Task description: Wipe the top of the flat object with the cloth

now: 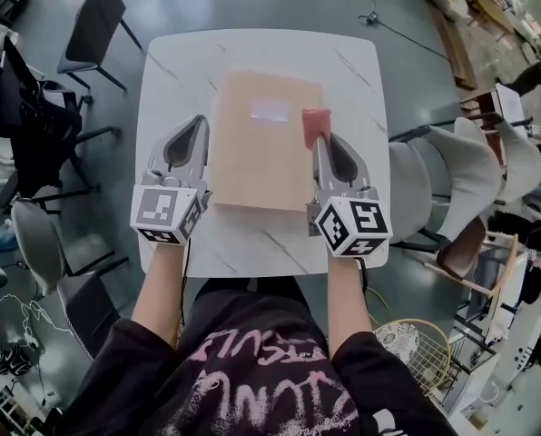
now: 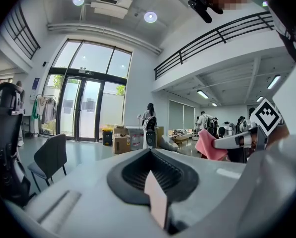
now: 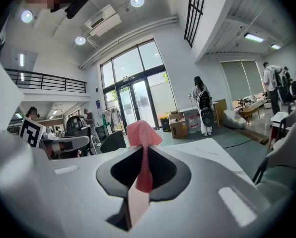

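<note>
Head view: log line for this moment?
right gripper: shut on pink cloth | cloth over tan flat board | left gripper: shut, empty

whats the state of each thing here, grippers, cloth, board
left gripper: shut, empty, beside the board's left edge
right gripper: shut on the cloth
cloth: bunched, pinched between the jaws, at the board's right edge
board: lying flat on the table

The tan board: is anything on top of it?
Only the pink cloth, pinched by the right gripper, overlaps the board at its right edge; the patch beneath is hidden.
</note>
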The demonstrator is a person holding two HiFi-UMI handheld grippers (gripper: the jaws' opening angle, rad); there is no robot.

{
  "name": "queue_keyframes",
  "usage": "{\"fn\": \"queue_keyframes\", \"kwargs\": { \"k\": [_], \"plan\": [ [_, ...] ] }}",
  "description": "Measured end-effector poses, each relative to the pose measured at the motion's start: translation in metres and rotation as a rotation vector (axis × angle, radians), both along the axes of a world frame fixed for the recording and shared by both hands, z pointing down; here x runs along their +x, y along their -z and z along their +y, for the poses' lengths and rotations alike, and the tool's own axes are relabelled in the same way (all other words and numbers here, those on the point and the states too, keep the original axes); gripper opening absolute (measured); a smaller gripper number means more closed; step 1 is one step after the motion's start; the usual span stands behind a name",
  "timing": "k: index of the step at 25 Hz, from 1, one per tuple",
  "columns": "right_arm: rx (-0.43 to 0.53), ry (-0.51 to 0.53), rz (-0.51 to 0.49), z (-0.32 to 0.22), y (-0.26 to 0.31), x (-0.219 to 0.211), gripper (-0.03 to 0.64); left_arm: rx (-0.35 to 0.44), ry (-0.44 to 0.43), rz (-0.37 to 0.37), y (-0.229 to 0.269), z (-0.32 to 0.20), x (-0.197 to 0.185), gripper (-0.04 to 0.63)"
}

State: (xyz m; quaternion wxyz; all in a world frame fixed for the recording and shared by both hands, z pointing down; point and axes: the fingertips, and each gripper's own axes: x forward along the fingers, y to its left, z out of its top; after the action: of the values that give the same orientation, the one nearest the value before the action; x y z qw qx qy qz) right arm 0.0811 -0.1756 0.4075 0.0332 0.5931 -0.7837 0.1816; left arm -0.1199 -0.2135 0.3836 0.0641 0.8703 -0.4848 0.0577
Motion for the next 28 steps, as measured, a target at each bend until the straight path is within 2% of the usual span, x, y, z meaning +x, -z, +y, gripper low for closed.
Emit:
{"fn": "queue_keyframes", "kwargs": {
  "k": [18,28],
  "plan": [
    [-0.054,0.005,-0.021,-0.002,-0.031,-0.003,0.052,-0.059,0.023,-0.014,-0.033,-0.001,-0.003,0.000],
    [-0.076,0.003,-0.028,0.001,-0.044,-0.002,0.052,-0.074,-0.010,-0.029,-0.052,0.007,0.006,0.000]
  ]
}}
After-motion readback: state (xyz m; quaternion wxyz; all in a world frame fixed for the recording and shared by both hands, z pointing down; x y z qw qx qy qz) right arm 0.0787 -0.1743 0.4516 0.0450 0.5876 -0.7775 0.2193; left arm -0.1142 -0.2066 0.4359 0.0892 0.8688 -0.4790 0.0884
